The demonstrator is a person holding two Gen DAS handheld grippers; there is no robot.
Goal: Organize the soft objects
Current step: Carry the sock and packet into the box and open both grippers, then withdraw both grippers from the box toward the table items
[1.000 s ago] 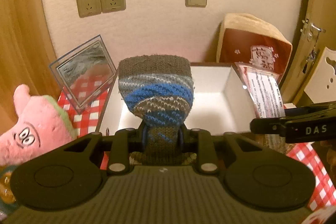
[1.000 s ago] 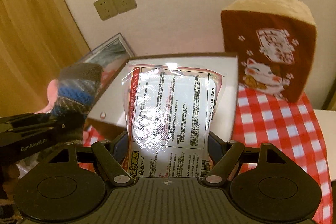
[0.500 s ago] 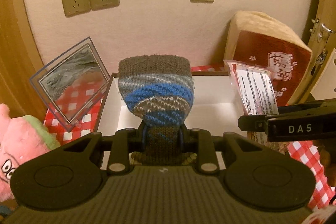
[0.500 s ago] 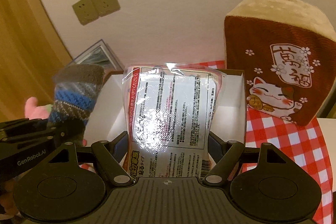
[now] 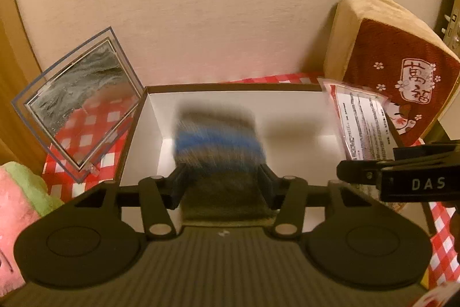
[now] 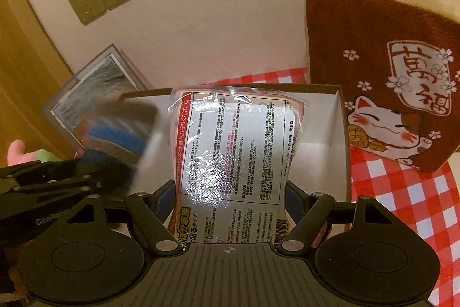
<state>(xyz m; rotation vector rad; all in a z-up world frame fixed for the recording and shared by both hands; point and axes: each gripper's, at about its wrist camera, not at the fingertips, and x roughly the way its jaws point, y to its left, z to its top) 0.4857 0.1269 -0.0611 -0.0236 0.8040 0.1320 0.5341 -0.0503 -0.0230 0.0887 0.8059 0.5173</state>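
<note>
The left gripper (image 5: 220,174), gripping the knitted sock (image 5: 218,146) a second ago, has just been opening its jaws, and the sock now blurs between them, seemingly dropping toward the white box (image 5: 293,117). The right gripper (image 6: 230,197) keeps the plastic packet (image 6: 233,151) clamped above the box, probably next to go in.
</note>
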